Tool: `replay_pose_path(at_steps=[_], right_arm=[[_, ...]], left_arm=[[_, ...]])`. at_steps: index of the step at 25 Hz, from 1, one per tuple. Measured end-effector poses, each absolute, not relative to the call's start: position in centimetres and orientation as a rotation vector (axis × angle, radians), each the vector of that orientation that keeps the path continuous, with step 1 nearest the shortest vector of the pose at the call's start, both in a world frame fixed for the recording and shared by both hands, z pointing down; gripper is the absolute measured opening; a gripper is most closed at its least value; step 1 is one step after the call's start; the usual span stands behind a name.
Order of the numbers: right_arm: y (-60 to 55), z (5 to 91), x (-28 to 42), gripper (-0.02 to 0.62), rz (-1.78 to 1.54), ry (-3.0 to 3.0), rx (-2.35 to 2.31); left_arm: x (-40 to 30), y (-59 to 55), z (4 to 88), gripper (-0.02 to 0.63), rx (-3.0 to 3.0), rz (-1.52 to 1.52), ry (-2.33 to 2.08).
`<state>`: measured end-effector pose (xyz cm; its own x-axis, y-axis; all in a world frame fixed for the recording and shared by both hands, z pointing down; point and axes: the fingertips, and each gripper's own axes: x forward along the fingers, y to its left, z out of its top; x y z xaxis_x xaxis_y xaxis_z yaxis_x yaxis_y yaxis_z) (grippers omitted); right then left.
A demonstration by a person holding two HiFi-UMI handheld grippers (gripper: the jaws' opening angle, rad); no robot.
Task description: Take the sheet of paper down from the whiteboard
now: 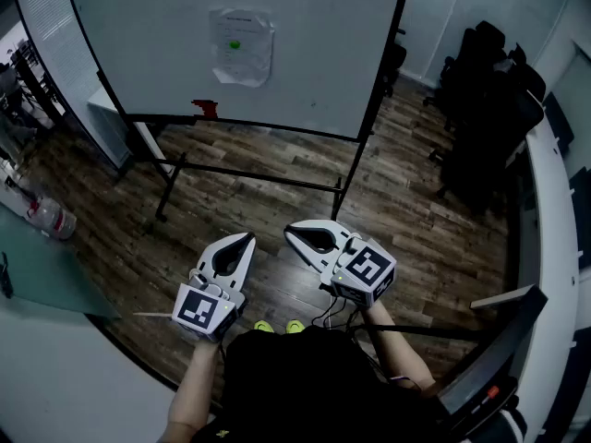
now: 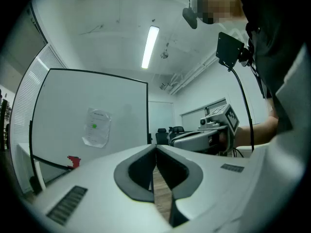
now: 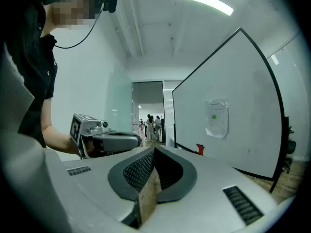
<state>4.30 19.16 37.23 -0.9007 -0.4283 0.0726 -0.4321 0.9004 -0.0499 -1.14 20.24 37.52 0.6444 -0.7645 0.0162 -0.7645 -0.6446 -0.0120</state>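
White plastic is filling the near view. I am holding my left hand-held gripper (image 1: 247,240) and my right hand-held gripper (image 1: 289,232) level in front of me, side by side, with their tips angling towards each other but not touching. Both are clenched, jaws pressed together with nothing between them. Only a sliver of the wooden floor (image 1: 277,169) is showing past the closed pads. Below them, my yellow-green shoes (image 1: 278,326) are peeking out.

Off to my left, a clear bottle (image 1: 53,218) is lying just beside the edge of a glassy green table (image 1: 37,270).

Further ahead, the whiteboard (image 1: 148,53) is standing on its black frame, well apart from both grippers. The sheet of paper (image 1: 242,46) is hanging on the board's face, near the top and roughly midway across. It is looking somewhat crumpled, its lower edge is curling away from the surface, and a green dot is showing in its upper half. Below it and to the left, a small red object (image 1: 205,109), possibly an eraser, is sitting on the board's bottom rail.

Beyond the board's right edge, black office chairs (image 1: 489,100) are crowding together along the far wall.
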Motion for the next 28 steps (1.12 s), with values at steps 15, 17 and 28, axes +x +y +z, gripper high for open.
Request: replay_pose_path(at_steps=[15,17,28], right_arm=[[19.3,36.3,3.9,-0.006,-0.016,-3.025,0.633],[19.0,36.1,3.8,-0.006,-0.027,-3.029,0.631],[18.0,36.1,3.5,-0.006,-0.061,-3.044,0.583]], left_arm=[[-0.1,19.6,36.6,0.025,-2.774,-0.015,1.318],[-0.2,19.4,36.3,0.025,-2.750,-0.011,1.320],[0.1,18.2,35.3,0.031,-2.669,-0.006,1.347]])
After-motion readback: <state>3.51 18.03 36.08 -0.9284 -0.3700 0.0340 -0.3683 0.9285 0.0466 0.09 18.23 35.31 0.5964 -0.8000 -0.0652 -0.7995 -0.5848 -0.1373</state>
